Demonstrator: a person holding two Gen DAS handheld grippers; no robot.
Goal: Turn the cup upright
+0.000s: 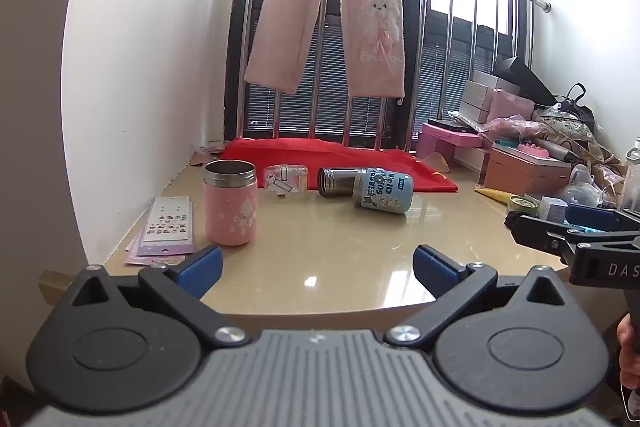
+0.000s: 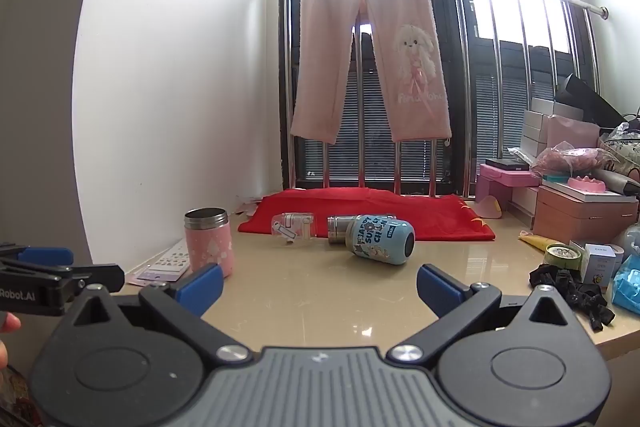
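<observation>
A light blue cup [image 1: 378,190] with cartoon print lies on its side on the beige counter [image 1: 340,259], its steel mouth pointing left; it also shows in the right wrist view [image 2: 378,239]. A pink cup [image 1: 230,203] stands upright at the left, also seen in the right wrist view [image 2: 209,241]. A clear plastic cup [image 1: 286,179] lies on its side between them. My left gripper [image 1: 318,267] is open and empty at the counter's near edge. My right gripper [image 2: 320,287] is open and empty, near the front edge, short of the blue cup.
A red cloth [image 1: 340,163] lies at the back by the window rail with pink trousers [image 1: 332,15] hanging. Sticker sheets [image 1: 166,227] lie at the left wall. Boxes and clutter [image 1: 532,155] fill the right side; black hair ties [image 2: 572,291] lie near the right front.
</observation>
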